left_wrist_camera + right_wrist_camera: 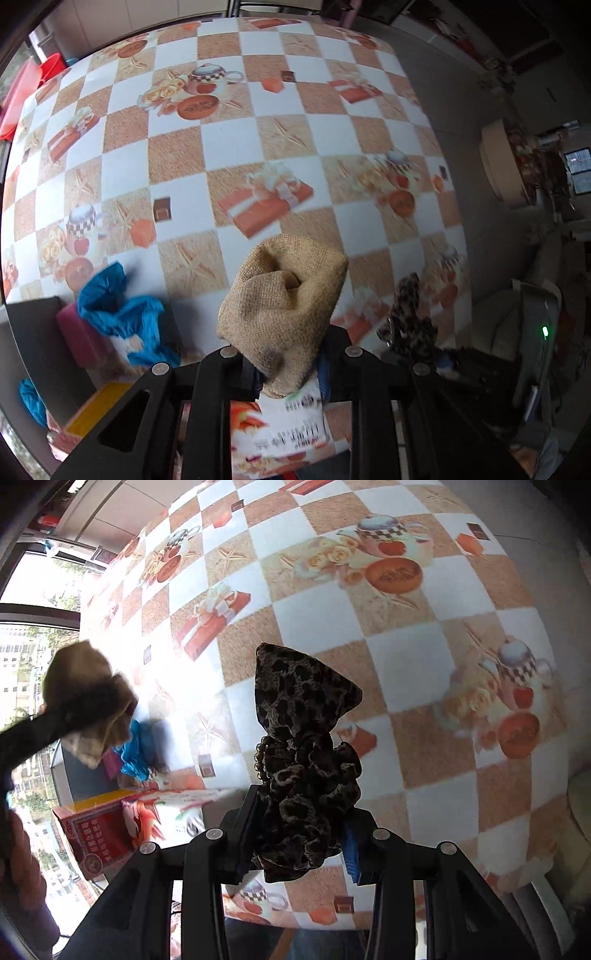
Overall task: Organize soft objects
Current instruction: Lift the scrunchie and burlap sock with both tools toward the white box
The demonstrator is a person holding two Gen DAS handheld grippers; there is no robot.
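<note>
My left gripper is shut on a tan burlap pouch and holds it above the table. The pouch hides most of its fingers. In the right wrist view the same burlap pouch hangs at the left edge, blurred. My right gripper is shut on a bunched leopard-print cloth, which sits between its blue pads. That leopard-print cloth also shows low on the right in the left wrist view. A crumpled blue cloth lies at the table's left side, draped over a pink block.
A checkered tablecloth printed with teapots and gift boxes covers the table. A dark bin stands at the left edge. Beside it is a red carton with a yellow inside. A person's hand shows at far left.
</note>
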